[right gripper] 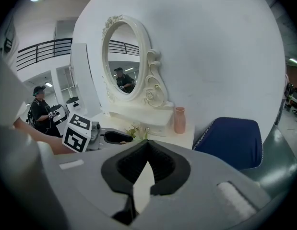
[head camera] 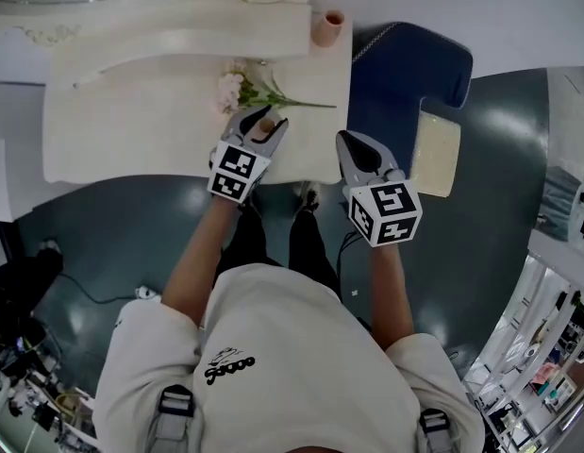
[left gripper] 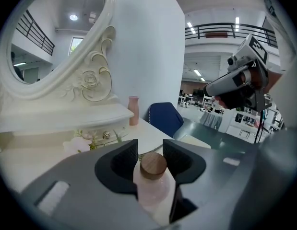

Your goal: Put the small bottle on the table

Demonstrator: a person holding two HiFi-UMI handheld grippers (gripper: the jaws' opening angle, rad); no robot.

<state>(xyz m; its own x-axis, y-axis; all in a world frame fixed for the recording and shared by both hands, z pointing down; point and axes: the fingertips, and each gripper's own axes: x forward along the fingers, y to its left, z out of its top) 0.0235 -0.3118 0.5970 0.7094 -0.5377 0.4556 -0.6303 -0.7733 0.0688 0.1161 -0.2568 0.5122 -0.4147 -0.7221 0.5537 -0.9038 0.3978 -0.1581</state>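
Now the small bottle [left gripper: 153, 186] stands upright between the jaws of the left gripper [left gripper: 149, 150]. The jaws are wide apart, and the pads seem not to press on it; a thin gap shows on each side of its wooden cap [left gripper: 153, 165]. It is over the table [head camera: 131, 130], near the front edge and just beside the flowers [head camera: 237, 91]. I judge it rests there, but its base is hidden. The right gripper [head camera: 348, 144] hangs off the table edge, jaws together, w/ nothing in them.

To finish well: pull the left gripper straight back along its own jaws, w/o rolling, so no pad catches the cap. Go slowly, b/c the edge is near and a tipped bottle may fall off.
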